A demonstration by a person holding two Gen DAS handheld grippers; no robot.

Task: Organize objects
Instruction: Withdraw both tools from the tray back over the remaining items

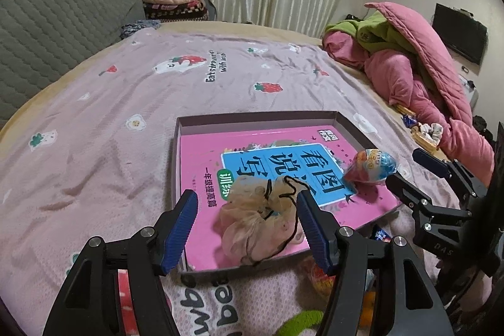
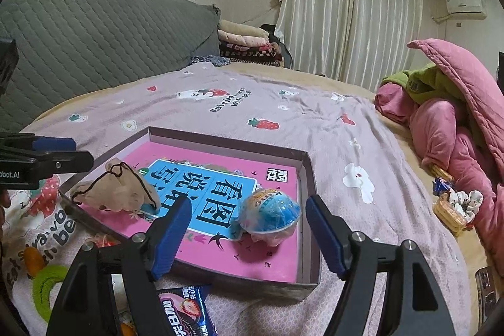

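A shallow cardboard box [image 1: 261,115] [image 2: 307,178] lies on the bed and holds a pink book [image 1: 201,153] [image 2: 277,254]. A beige drawstring pouch [image 1: 258,219] [image 2: 116,191] and a blue and pink wrapped egg toy [image 1: 370,167] [image 2: 271,213] lie on the book. My left gripper [image 1: 247,230] is open, its jaws either side of the pouch. My right gripper [image 2: 249,238] is open just in front of the egg toy; it also shows in the left wrist view [image 1: 409,175].
A dark snack packet [image 2: 186,314], a green ring toy [image 2: 47,288] and orange items [image 2: 33,262] lie in front of the box. Pink and green bedding [image 1: 409,68] is piled at right beside a small basket [image 2: 450,211]. A grey headboard [image 2: 94,37] stands behind.
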